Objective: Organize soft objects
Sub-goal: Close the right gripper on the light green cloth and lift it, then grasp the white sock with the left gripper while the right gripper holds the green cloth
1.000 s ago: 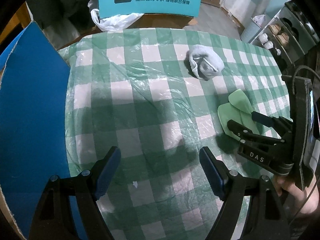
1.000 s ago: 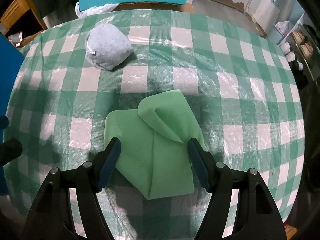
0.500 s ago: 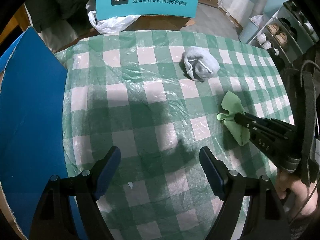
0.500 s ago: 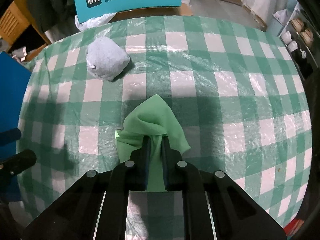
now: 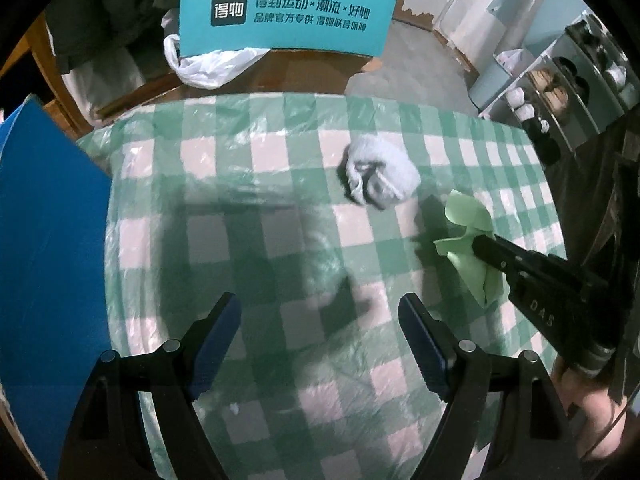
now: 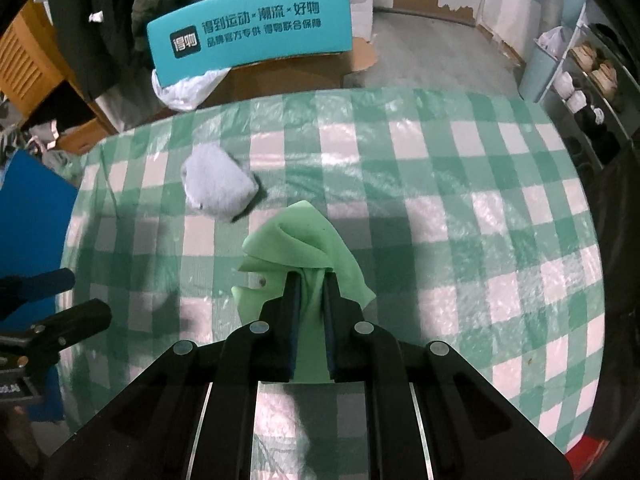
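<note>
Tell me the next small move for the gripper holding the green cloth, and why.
Probably carry it left toward the blue bin. The right gripper is shut on the green cloth, which is bunched and appears lifted off the checkered tablecloth. The left gripper is open and holds nothing, and the grey sock bundle lies apart on the cloth.

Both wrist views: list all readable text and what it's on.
"得物" in a dark square logo on the teal box, behind the table.
"得到运动×潮流×好物" upper white line on the same teal box.
"品牌官方专供 得物联合保障" lower white line there; small, partly blurred.
"DAS" on the right gripper body, seen from the left wrist view.
A small tag on the left gripper body is too small to read.
</note>
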`<action>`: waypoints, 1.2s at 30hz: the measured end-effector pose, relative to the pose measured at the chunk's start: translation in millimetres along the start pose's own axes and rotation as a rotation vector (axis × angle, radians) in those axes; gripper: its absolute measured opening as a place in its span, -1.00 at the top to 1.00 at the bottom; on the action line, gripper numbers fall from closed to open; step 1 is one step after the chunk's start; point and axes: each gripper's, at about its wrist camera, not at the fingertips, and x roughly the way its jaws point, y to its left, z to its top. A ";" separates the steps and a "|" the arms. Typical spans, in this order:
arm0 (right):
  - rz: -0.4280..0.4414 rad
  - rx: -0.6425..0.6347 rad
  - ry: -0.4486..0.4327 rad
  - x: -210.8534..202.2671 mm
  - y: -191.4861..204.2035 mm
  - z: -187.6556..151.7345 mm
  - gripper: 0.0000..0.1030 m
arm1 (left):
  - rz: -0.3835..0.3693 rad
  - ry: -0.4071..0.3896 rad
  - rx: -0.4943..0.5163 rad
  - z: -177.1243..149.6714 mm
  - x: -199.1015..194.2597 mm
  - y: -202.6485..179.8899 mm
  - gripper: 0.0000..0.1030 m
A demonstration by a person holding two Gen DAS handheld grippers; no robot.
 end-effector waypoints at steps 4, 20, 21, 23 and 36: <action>-0.009 -0.002 -0.013 -0.9 -1.6 10.5 0.82 | -0.002 -0.012 0.018 14.3 3.5 -8.9 -0.60; -0.035 -0.009 -0.100 -12.1 -12.6 69.8 0.81 | -0.033 -0.016 0.062 65.7 31.9 -39.3 -0.61; -0.037 -0.012 -0.101 -11.4 -12.5 71.9 0.81 | -0.038 -0.015 0.057 68.8 34.3 -41.1 -0.61; -0.036 -0.010 -0.103 -11.1 -14.4 75.6 0.81 | -0.029 -0.007 0.051 72.5 39.6 -43.5 -0.67; -0.018 0.027 -0.085 -3.8 -25.1 75.4 0.81 | 0.006 0.033 -0.001 80.4 72.8 -45.6 -0.68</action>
